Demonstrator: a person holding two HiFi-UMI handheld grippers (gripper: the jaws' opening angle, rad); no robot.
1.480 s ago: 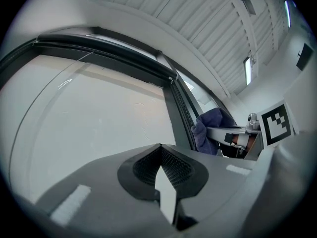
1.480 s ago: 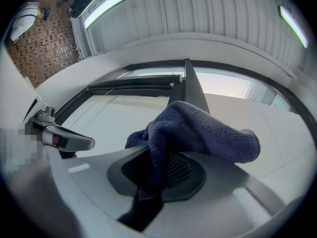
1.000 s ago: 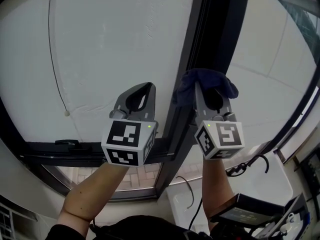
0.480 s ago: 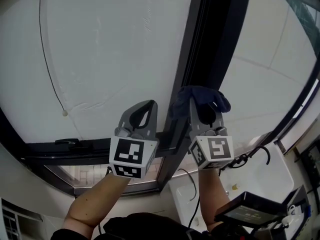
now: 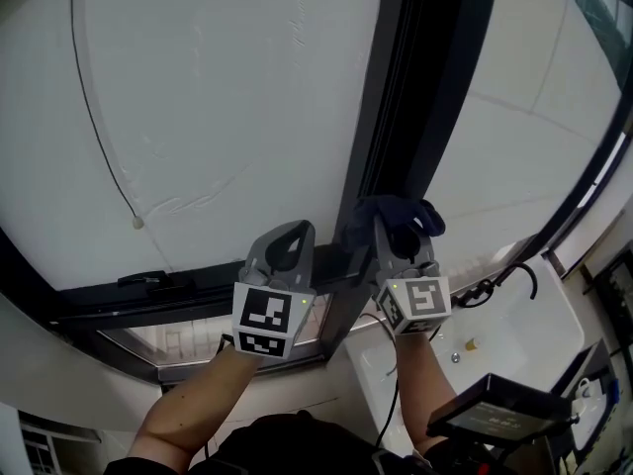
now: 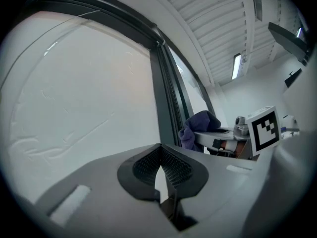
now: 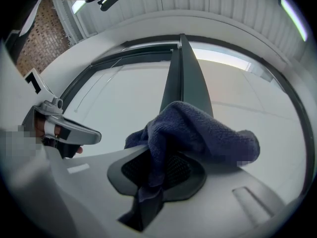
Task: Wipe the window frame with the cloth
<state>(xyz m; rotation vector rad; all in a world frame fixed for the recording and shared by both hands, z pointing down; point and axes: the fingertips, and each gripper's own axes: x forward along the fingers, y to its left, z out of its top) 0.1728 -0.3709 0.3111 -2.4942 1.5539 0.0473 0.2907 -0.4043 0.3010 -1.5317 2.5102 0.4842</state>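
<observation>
A dark blue cloth (image 5: 394,216) is bunched in my right gripper (image 5: 388,222), which is shut on it and holds it against the lower part of the dark upright window frame (image 5: 425,77). In the right gripper view the cloth (image 7: 198,133) drapes over the jaws and covers the frame's (image 7: 184,78) base. My left gripper (image 5: 287,237) is beside it on the left, shut with nothing between its jaws, in front of the white pane (image 5: 227,107). From the left gripper view the cloth (image 6: 198,128) shows to the right, against the frame (image 6: 166,103).
A dark horizontal frame rail (image 5: 148,300) runs below the pane on the left. A thin cord with a small bead (image 5: 136,223) hangs across the pane. At lower right are a white sill or box (image 5: 514,325), a black cable (image 5: 499,285) and a dark device (image 5: 504,419).
Both grippers have moved down the frame and sit lower in the head view. The right gripper has dragged the cloth down along the upright frame. The left stays shut and empty.
</observation>
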